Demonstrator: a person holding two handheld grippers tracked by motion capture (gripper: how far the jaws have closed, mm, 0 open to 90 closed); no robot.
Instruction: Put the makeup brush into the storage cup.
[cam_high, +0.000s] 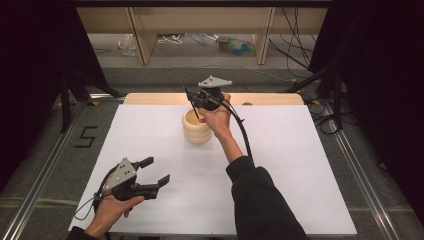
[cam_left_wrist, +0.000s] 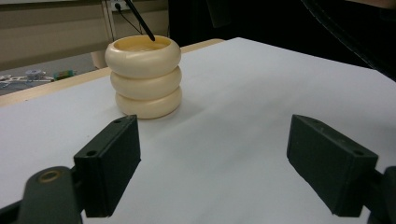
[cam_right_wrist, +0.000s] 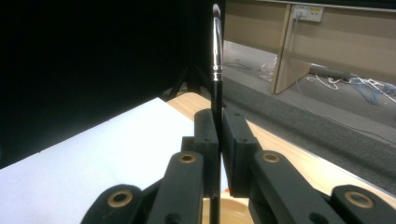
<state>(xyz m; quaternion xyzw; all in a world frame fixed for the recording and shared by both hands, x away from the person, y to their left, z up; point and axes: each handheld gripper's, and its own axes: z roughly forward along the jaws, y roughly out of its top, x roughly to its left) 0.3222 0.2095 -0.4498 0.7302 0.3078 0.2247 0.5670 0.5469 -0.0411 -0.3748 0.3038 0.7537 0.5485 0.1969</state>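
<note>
While my right gripper (cam_right_wrist: 218, 135) clamps a thin black brush (cam_right_wrist: 216, 70), its lower end dips into the cream ribbed holder (cam_high: 196, 128). My left gripper (cam_high: 153, 171) hangs released above the white table (cam_high: 280, 165)

In front of me the table (cam_high: 150, 98) has a pale wooden top, nearly all covered by a white sheet (cam_high: 280, 165). Directly on that sheet, toward the far middle, stands my cream ribbed holder (cam_high: 196, 127), upright, like three stacked rings, open at the top.
</note>
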